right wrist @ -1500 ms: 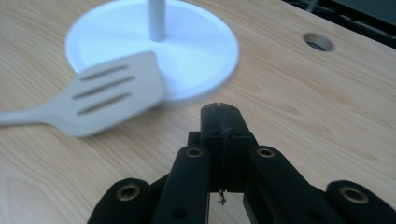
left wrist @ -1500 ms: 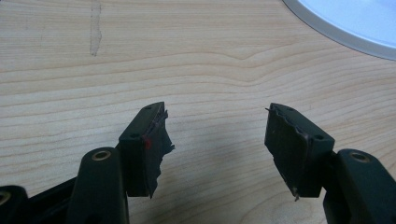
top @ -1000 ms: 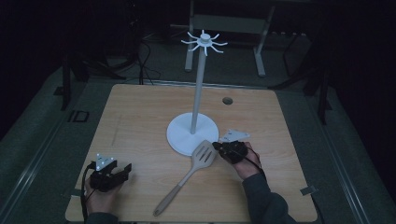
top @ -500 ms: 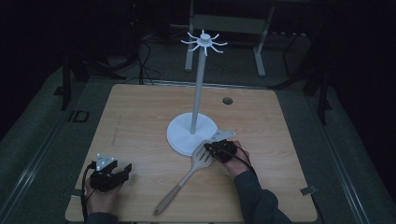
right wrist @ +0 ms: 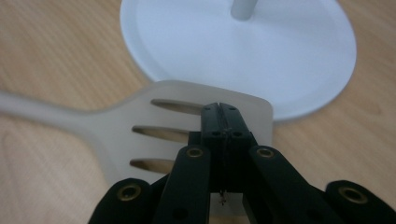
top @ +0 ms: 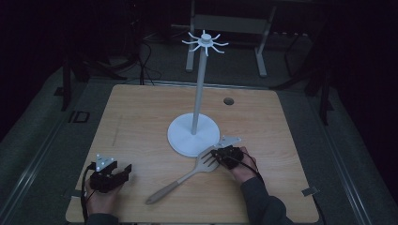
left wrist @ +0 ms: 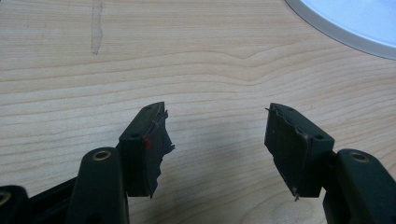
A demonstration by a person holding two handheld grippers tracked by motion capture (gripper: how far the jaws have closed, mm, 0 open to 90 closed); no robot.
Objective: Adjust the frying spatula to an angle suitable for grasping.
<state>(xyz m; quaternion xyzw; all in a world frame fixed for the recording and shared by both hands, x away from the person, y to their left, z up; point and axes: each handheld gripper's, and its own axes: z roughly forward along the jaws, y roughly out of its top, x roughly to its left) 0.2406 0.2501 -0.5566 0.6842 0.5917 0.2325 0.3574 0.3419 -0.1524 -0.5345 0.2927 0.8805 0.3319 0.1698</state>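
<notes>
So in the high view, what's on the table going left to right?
Left gripper → spatula → white stand → right gripper → small dark hole in the tabletop.

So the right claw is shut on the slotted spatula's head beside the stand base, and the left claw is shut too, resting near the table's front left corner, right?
Not quite. The left claw is open: the left gripper view shows its jaws apart over bare table. The rest holds: the right claw is shut on the slotted spatula at its head, beside the stand base.
</notes>
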